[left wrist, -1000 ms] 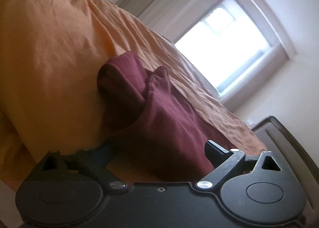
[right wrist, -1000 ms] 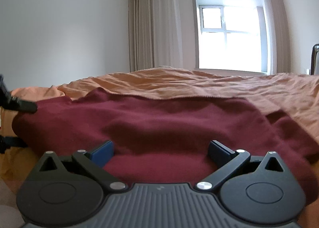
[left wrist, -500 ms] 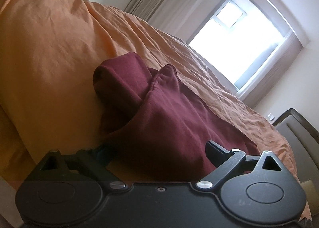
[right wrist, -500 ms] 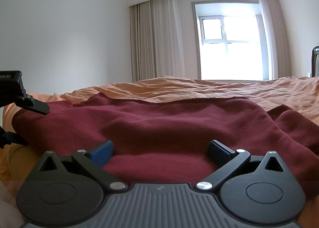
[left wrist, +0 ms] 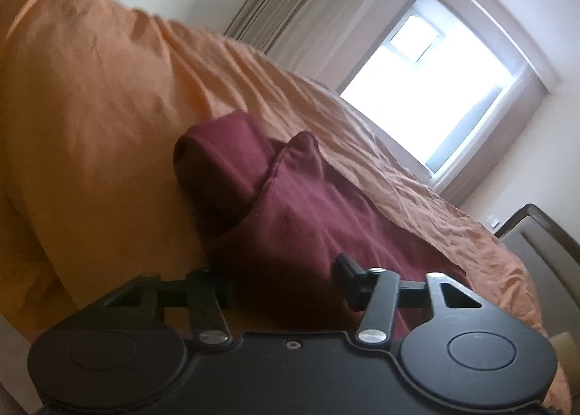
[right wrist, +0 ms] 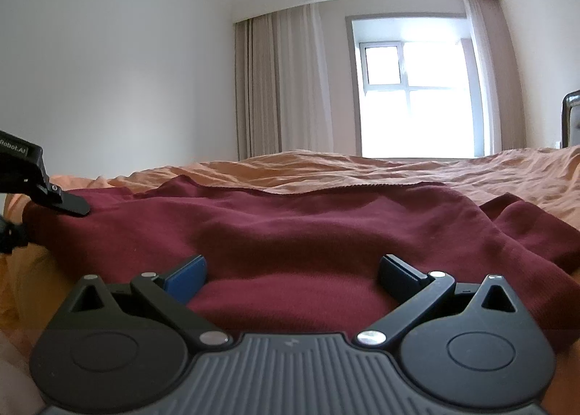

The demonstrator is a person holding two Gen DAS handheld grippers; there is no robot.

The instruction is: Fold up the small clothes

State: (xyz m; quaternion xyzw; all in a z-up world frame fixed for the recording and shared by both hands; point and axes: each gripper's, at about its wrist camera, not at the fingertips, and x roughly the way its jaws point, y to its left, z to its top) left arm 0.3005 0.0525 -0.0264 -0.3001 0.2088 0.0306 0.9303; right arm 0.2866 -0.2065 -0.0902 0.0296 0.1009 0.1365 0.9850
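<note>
Maroon garment (right wrist: pixel 326 230) lies spread on my orange duvet (right wrist: pixel 362 168), long axis left-right, near the bed's near edge. My right gripper (right wrist: pixel 291 270) wide open over its hem; left gripper (left wrist: pixel 282 277) open too, straddling fabric.

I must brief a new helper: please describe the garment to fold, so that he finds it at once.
Find the bed with the orange cover in front of the window. On its near side lies the garment, spread and creased. It is the only dark red thing on the orange.
</note>
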